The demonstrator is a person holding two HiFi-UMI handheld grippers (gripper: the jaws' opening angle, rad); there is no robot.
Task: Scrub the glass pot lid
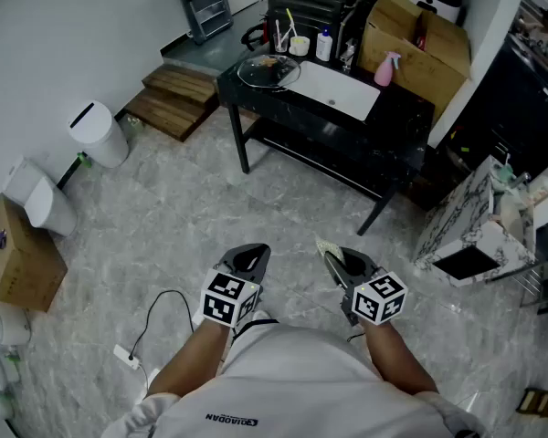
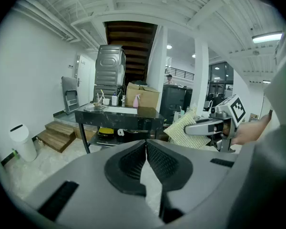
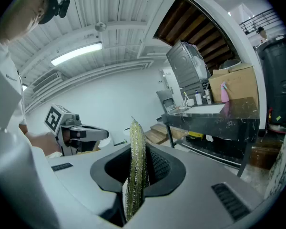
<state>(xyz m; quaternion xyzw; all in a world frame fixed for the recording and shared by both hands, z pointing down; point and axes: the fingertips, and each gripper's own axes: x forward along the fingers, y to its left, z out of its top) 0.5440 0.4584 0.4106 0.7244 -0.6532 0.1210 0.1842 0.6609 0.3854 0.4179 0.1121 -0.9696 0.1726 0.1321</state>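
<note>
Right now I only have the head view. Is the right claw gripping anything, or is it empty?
Observer: It is gripping something. The right gripper view shows the right claw shut on a scrub pad, which stands on edge between the jaws.
Operator: And the left claw?
Observer: The left gripper view shows the left claw shut, tips together, with nothing between them.
Operator: Is much of the pad exposed?
Observer: Seen side-on in the left gripper view, a broad yellowish woven part of the pad sticks out past the right claw's tips.
</note>
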